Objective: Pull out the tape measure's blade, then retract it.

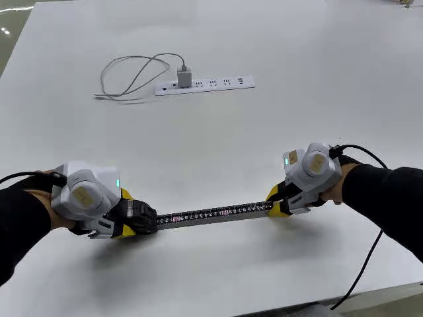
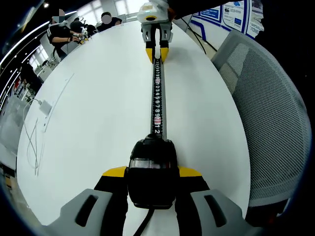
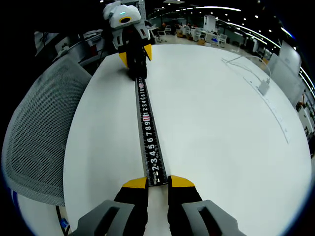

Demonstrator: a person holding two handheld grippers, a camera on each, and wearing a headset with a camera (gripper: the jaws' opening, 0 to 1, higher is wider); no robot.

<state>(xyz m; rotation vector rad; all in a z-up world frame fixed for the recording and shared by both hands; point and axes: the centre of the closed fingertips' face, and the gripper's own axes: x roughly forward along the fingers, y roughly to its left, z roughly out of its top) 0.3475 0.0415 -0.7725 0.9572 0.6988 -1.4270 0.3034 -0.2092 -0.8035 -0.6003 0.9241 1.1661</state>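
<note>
The tape measure's black case (image 1: 140,216) lies on the white table (image 1: 218,145), and my left gripper (image 1: 129,214) is shut on it. In the left gripper view the case (image 2: 152,169) sits between the yellow-tipped fingers (image 2: 114,172). The blade (image 1: 215,213), black with white numbers, is pulled out flat along the table toward the right. My right gripper (image 1: 274,203) is shut on the blade's end. In the right gripper view the blade (image 3: 147,123) runs from that gripper (image 3: 157,183) up to the left gripper (image 3: 133,51). The left gripper view shows the blade (image 2: 157,91) reaching the right gripper (image 2: 157,49).
A white power strip (image 1: 205,84) with a plugged-in charger (image 1: 184,77) and a looped cable (image 1: 129,72) lies further back. A grey mesh chair (image 2: 266,108) stands by the table's near edge. A black cable (image 1: 370,257) hangs off the right arm.
</note>
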